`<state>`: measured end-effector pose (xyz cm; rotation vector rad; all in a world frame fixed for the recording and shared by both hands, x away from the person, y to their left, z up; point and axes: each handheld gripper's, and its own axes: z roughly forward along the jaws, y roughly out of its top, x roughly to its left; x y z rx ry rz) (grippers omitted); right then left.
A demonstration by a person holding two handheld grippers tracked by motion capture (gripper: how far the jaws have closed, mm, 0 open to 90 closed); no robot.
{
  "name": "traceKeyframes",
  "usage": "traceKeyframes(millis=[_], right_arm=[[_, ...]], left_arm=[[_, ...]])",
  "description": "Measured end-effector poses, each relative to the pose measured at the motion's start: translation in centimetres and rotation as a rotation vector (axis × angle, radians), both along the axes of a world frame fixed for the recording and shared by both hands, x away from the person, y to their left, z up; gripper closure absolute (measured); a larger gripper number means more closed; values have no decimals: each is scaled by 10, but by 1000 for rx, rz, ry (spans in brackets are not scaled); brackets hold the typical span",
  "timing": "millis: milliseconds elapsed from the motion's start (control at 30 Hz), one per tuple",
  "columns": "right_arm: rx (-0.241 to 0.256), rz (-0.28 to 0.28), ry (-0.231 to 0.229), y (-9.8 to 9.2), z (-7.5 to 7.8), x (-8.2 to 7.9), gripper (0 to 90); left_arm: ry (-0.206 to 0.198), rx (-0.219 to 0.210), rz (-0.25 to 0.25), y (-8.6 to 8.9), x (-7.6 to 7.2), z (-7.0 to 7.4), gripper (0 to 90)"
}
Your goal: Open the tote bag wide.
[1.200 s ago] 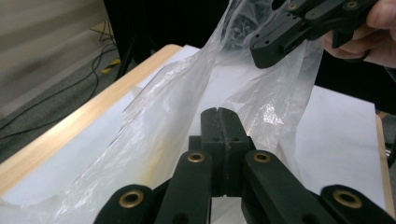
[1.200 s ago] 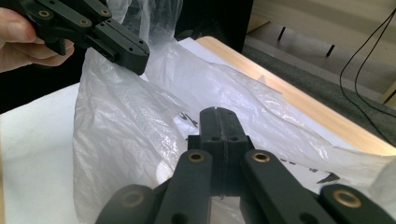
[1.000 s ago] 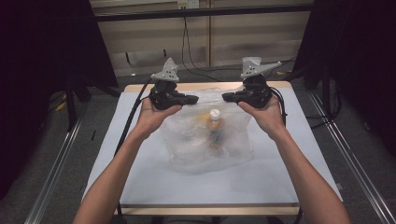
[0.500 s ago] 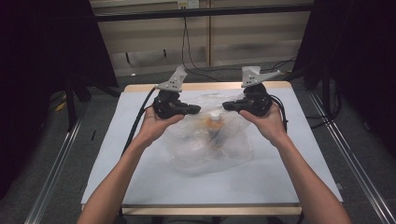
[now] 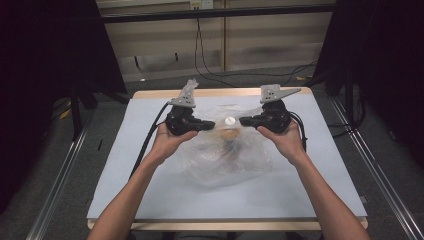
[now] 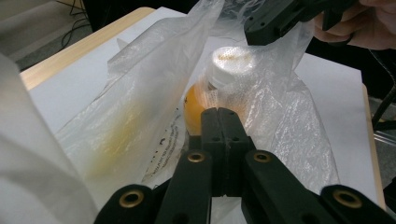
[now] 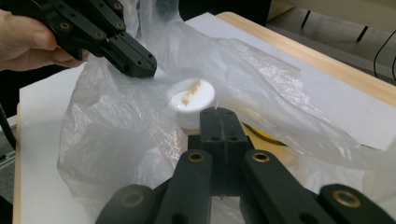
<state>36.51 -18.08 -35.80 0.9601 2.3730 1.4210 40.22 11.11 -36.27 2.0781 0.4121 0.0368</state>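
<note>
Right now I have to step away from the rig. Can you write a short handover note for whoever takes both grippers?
Left gripper: jaws shut on the plastic bag at its left edge.
Right gripper: jaws shut on the bag's right edge.
Bag lies mid-table, its mouth held between the grippers.
Bottle, white cap and orange contents, is inside the bag.
Done: both edges gripped.
Left: probably get the bottle out, or close the bag; I cannot tell which.

bottle (image 5: 229, 131) in bag (image 5: 225, 160) | bag on table (image 5: 125, 165), mid | left hand-held gripper (image 5: 211, 125) left of bottle, right hand-held gripper (image 5: 243, 121) right
</note>
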Motion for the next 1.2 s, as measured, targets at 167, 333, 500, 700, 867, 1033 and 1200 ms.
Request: traceKeyframes(millis=[167, 333, 500, 700, 867, 1033, 1200], right_arm=[[13, -11, 7, -5, -10, -4, 900], [0, -10, 15, -7, -21, -8, 900], [8, -5, 26, -8, -32, -10, 900], [8, -11, 54, -7, -43, -12, 900], [1, -14, 69, -9, -56, -11, 900], [-23, -7, 98, -8, -77, -10, 900], [-28, -17, 130, -12, -93, -10, 900]], left_arm=[[12, 10, 3, -1, -4, -13, 900], [32, 18, 12, 2, -4, -27, 900], [48, 26, 9, 1, -5, -39, 900], [63, 56, 14, 1, -6, -52, 900], [89, 55, 28, 5, -2, -65, 900], [112, 100, 34, 5, 0, -84, 900], [128, 114, 36, 6, -2, -96, 900]])
